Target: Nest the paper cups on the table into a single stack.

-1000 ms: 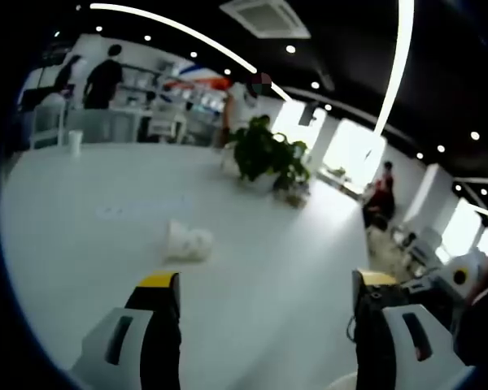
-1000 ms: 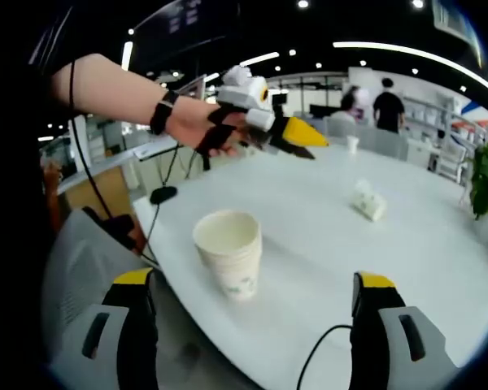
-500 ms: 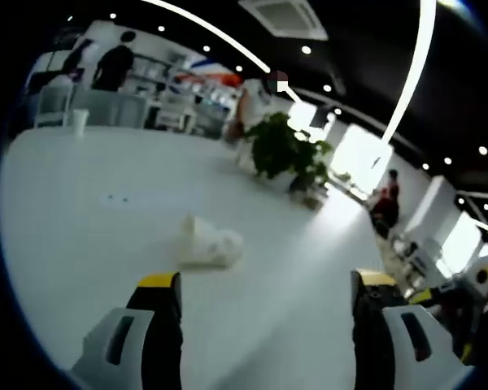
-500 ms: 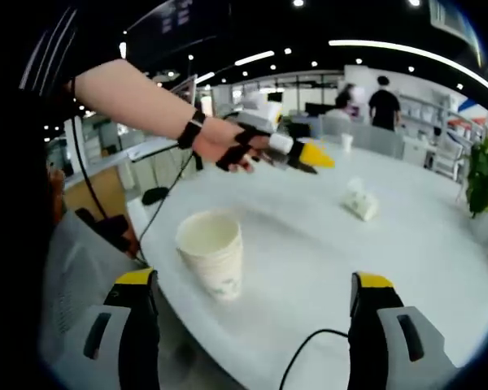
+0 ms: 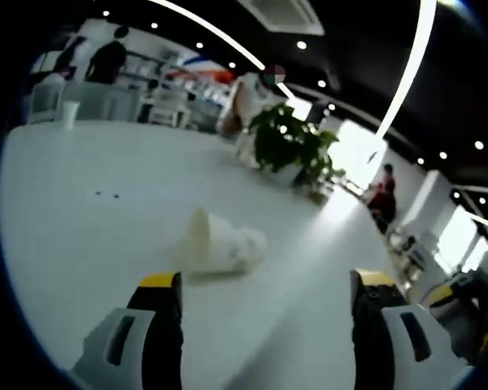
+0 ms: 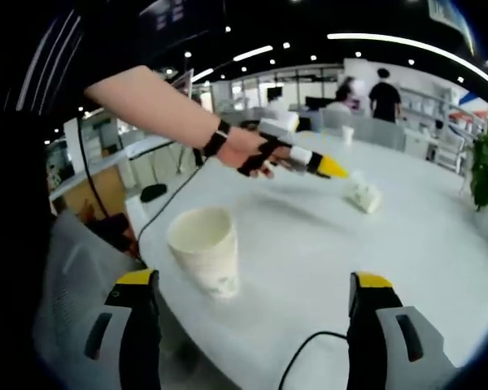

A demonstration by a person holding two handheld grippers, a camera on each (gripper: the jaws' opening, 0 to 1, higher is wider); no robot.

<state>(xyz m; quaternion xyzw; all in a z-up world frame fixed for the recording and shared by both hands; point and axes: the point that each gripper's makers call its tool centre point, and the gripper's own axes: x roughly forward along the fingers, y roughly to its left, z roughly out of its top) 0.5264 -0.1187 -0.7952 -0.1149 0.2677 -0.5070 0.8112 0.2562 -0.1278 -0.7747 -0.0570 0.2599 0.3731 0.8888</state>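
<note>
Left gripper (image 5: 260, 305) closing on tipped paper cup (image 5: 220, 244)
Cup larger than 0.5 s ago; both grippers' jaws wide, empty; upright cup stack (image 6: 203, 250) waits.

Three paper cups: one upright (image 6: 203, 250) at lower left, one lying (image 6: 363, 192) at upper right, one far (image 6: 346, 134) near the top. One potted plant (image 5: 289, 146) at upper centre.
</note>
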